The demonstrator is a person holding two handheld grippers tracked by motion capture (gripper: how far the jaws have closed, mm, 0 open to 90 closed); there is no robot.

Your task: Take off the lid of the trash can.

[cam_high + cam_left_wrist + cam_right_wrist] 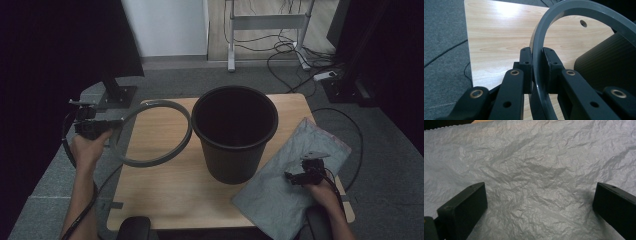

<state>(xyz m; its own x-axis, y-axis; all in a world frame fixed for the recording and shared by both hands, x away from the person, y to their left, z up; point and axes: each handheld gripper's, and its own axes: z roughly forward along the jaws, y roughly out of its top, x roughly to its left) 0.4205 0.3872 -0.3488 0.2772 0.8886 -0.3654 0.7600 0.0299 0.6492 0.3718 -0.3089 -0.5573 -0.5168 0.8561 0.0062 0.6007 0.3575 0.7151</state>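
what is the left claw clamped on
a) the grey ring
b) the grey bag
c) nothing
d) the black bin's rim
a: the left claw has its pads pressed on either side of the grey ring, which it holds beside the black bin.

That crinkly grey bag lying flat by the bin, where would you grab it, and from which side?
Probably at an edge, not the middle. The grey bag lies flat on the table, so the open right gripper above its centre finds nothing to pinch. The right-hand edge seems to overhang the table; coming in level from that side should let one jaw slip under and one over.
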